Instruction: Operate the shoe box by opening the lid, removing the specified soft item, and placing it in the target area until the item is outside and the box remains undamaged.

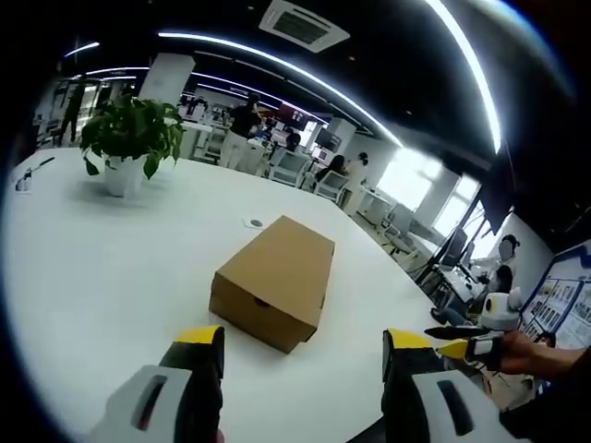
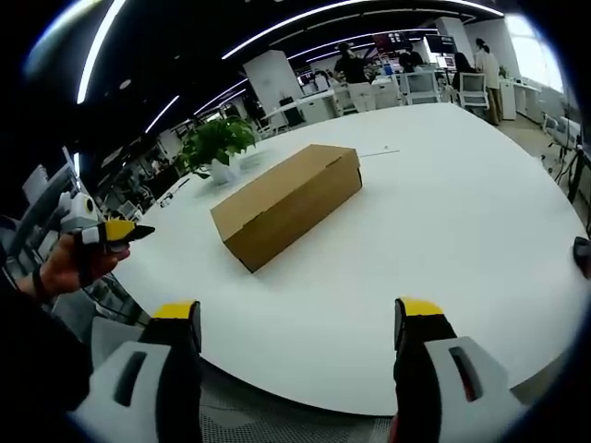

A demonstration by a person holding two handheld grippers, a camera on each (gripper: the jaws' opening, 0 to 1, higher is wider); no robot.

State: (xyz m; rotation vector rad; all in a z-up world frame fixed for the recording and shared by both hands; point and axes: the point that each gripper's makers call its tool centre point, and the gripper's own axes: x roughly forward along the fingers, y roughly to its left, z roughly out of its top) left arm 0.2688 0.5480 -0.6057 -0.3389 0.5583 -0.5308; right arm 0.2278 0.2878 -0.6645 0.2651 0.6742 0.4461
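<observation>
My left tongs (image 1: 305, 346) and right tongs (image 2: 300, 318) hang spread wide, holding nothing, short of the closed cardboard shoe box (image 1: 274, 280) lying mid-desk (image 1: 111, 268) near a potted plant (image 1: 132, 138).

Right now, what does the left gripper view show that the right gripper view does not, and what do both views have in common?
The left gripper view has a ceiling air vent, a small round item on the table behind the box, and the right gripper held in a hand. The right gripper view has the left gripper. Both share the closed shoe box, the potted plant and the white table.
</observation>
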